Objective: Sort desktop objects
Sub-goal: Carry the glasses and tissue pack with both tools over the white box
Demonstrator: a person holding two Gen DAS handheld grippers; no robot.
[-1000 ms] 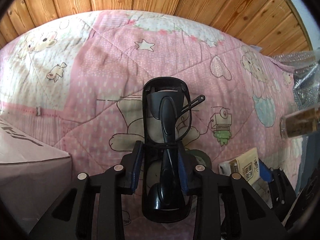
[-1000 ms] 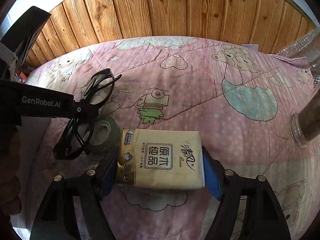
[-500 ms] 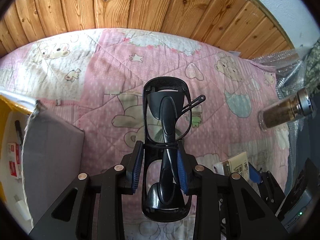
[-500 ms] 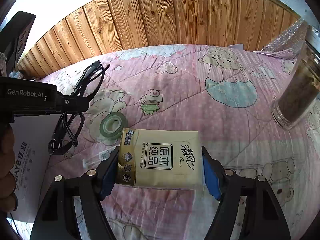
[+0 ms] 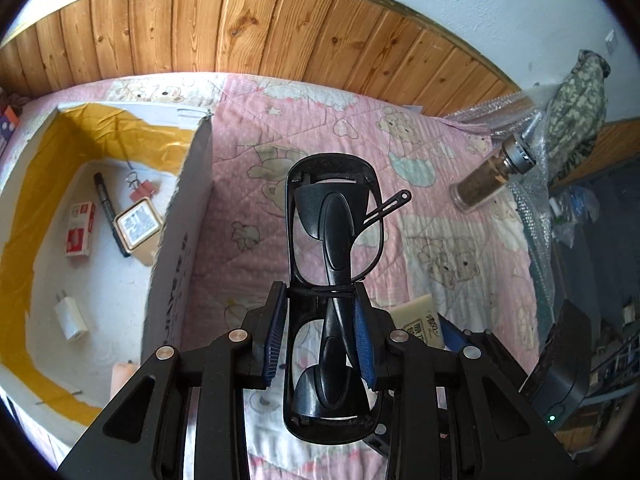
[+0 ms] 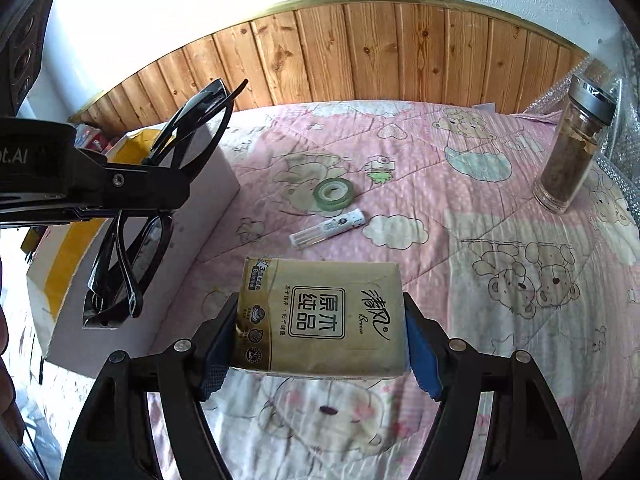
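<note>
The left hand-held gripper [image 5: 320, 332] is pinching folded black glasses [image 5: 334, 240] just right of the open box [image 5: 176, 240]. The right hand-held gripper [image 6: 318, 340] is clamping a tissue pack [image 6: 320, 316] above the pink quilt [image 6: 480, 240], near the tape roll [image 6: 334, 194].

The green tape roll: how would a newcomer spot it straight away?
Find the pink cartoon quilt under the wood-panelled wall. Near its middle, beyond the tissue pack in the right gripper, lies the green tape roll. It is the only ring; the white tube beside it is straight.
</note>
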